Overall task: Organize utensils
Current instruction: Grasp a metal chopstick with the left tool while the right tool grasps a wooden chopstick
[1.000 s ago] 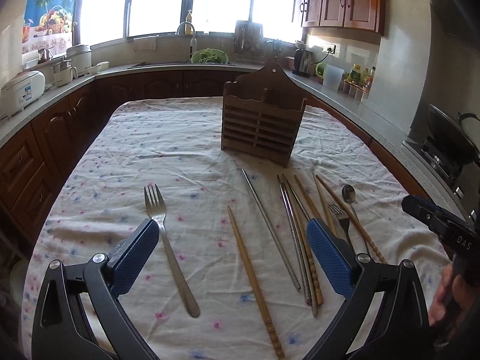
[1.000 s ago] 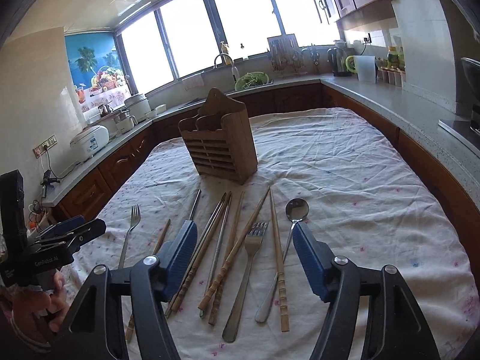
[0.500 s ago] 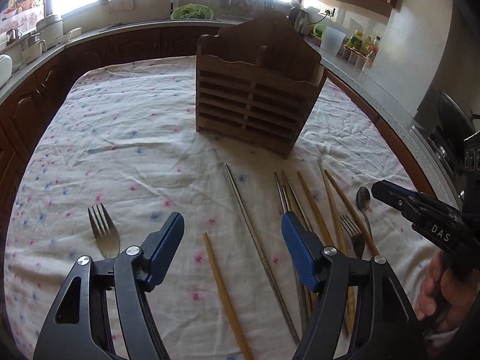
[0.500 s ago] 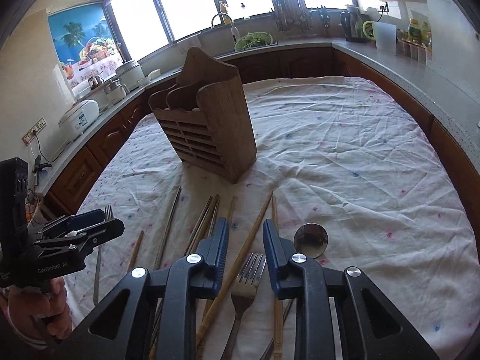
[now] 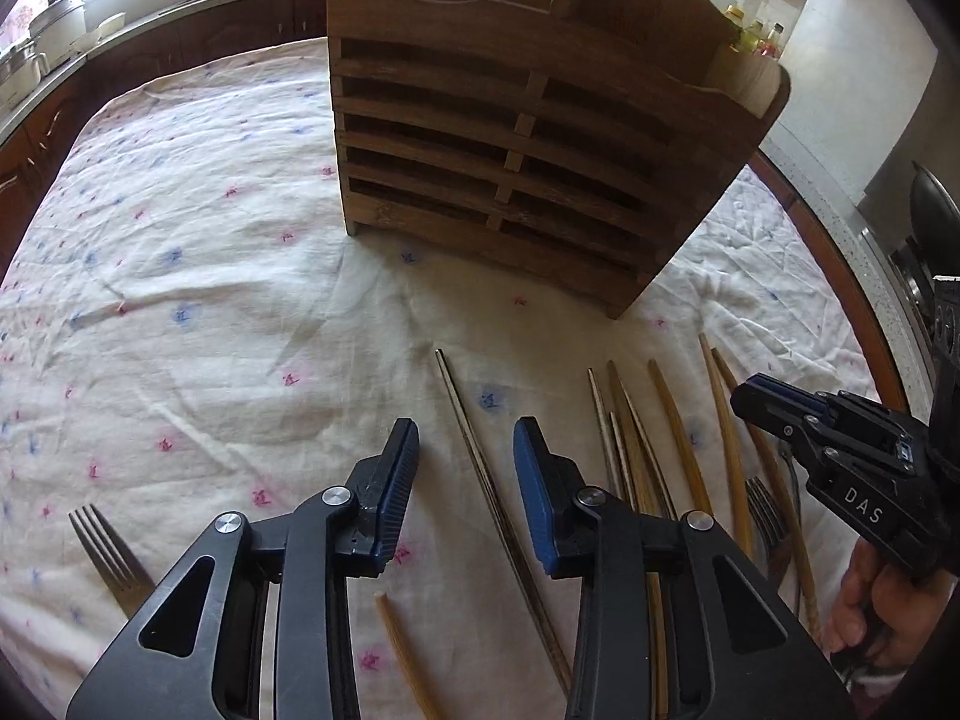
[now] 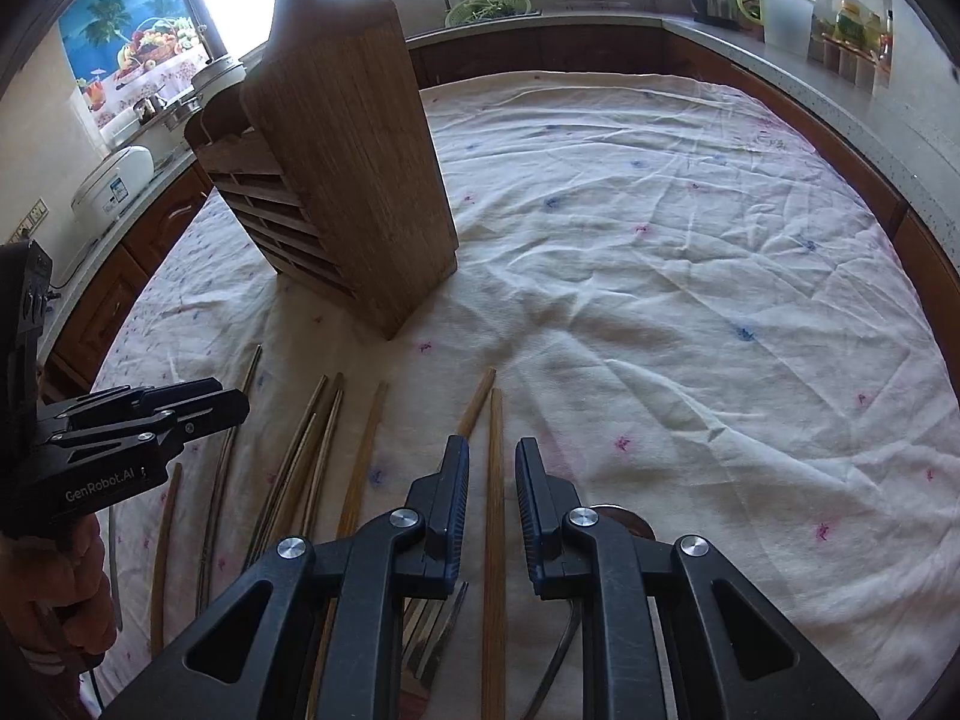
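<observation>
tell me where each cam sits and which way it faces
Left wrist: on the left tool, angled down at a metal chopstick between its closing jaws, wooden holder beyond; the right tool and a hand show.
Right wrist: on the right tool, angled down at a wooden chopstick between its closing jaws; the left tool shows.
Shared: holder, chopsticks, tablecloth.

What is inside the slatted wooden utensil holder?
The slatted wooden utensil holder shows an upright divider at its open top and no utensil sticking out. Its front and side walls hide the compartment bottoms.
</observation>
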Motion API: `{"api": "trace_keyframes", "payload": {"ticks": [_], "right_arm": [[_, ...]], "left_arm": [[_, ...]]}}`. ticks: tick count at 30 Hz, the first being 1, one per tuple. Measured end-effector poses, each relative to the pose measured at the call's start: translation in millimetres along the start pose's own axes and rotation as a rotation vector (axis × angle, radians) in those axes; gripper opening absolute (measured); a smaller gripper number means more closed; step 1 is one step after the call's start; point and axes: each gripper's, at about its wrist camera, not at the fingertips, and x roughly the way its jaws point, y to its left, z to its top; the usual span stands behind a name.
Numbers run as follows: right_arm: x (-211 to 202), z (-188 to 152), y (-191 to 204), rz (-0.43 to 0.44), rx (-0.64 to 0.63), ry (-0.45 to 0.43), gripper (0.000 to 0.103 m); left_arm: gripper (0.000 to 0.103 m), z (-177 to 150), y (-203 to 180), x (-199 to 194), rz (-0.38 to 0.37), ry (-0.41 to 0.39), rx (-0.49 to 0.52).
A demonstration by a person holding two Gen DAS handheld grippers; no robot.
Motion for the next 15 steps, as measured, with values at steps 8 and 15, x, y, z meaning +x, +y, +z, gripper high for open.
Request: {"api": "trace_keyframes", "payload": {"ticks": [8, 15], "right_arm": [[7, 3, 4, -0.02, -0.049, 0.002, 0.01], [5, 4, 2, -0.007, -0.032, -0.019, 0.005]], "left_arm": [[0.016, 4, -19, 5, 0.044, -0.012, 0.118], [0.005, 4, -29, 3, -0.002, -0.019, 0.14]]}}
